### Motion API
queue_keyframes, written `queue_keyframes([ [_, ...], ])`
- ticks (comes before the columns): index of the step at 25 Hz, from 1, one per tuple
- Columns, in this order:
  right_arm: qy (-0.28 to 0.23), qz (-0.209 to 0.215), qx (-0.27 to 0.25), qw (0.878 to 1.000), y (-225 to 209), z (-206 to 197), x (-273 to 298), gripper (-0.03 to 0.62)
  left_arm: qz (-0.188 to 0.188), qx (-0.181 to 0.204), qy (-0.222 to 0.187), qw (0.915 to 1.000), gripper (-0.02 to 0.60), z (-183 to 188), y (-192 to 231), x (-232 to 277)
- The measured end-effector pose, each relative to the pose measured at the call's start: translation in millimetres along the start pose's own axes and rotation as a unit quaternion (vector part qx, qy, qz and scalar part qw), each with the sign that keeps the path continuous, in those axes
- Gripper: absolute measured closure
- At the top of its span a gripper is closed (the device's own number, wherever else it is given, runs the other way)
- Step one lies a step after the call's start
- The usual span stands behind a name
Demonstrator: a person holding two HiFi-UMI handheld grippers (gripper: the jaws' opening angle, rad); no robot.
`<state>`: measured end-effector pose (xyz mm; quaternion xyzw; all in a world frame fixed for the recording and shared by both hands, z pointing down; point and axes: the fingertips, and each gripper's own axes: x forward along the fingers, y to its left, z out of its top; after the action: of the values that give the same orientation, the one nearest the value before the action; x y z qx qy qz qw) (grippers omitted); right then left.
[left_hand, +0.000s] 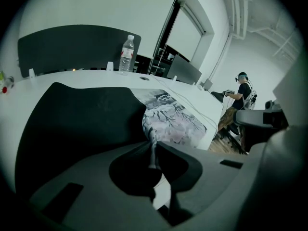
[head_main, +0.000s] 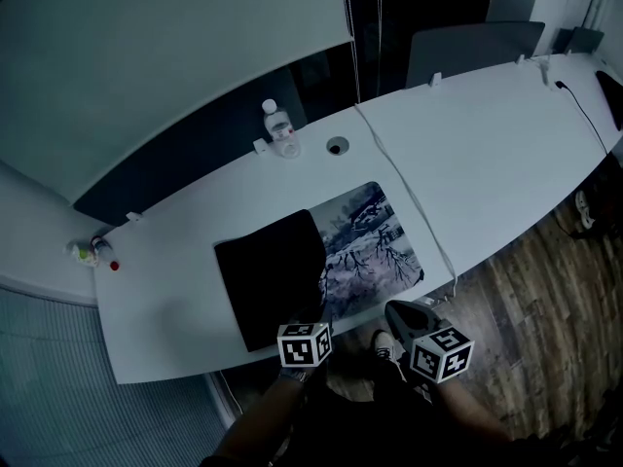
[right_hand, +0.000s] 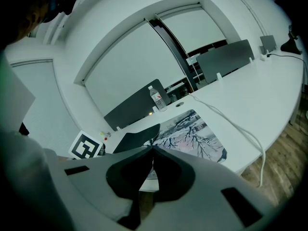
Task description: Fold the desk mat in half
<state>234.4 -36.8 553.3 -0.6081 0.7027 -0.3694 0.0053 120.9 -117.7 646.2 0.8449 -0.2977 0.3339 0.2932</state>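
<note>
The desk mat [head_main: 370,241] lies on the white table [head_main: 487,154], near its front edge. Its left part is turned over, so the black underside [head_main: 273,275] faces up, while the right part shows a grey tree print. My left gripper [head_main: 313,321] is at the mat's front edge and is shut on it. In the left gripper view the thin mat edge [left_hand: 153,150] stands pinched between the jaws. My right gripper [head_main: 397,309] hovers off the table's front edge, right of the mat. In the right gripper view its jaws [right_hand: 153,149] meet with nothing between them.
A water bottle [head_main: 277,125] and a round cable hole [head_main: 337,146] sit behind the mat. A white cable [head_main: 409,193] runs along the mat's right side to the table edge. A small bottle [head_main: 86,251] stands far left. A person [left_hand: 239,97] stands beyond the table's right end.
</note>
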Motion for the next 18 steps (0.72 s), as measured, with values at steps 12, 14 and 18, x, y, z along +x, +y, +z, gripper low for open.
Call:
queue_keyframes([
  [12,0.008,0.012,-0.006,1.000,-25,7,-8,0.571,0.006,-0.003,-0.001,1.0000,0.545,5,-24,16],
  [14,0.008,0.013,-0.005,1.000,-29,8,-10,0.571,0.006,-0.002,-0.002,1.0000,0.545,6,-28,19],
  [18,0.009,0.014,-0.006,1.000,-38,10,-15,0.571,0.008,0.000,0.000,1.0000,0.545,8,-36,25],
])
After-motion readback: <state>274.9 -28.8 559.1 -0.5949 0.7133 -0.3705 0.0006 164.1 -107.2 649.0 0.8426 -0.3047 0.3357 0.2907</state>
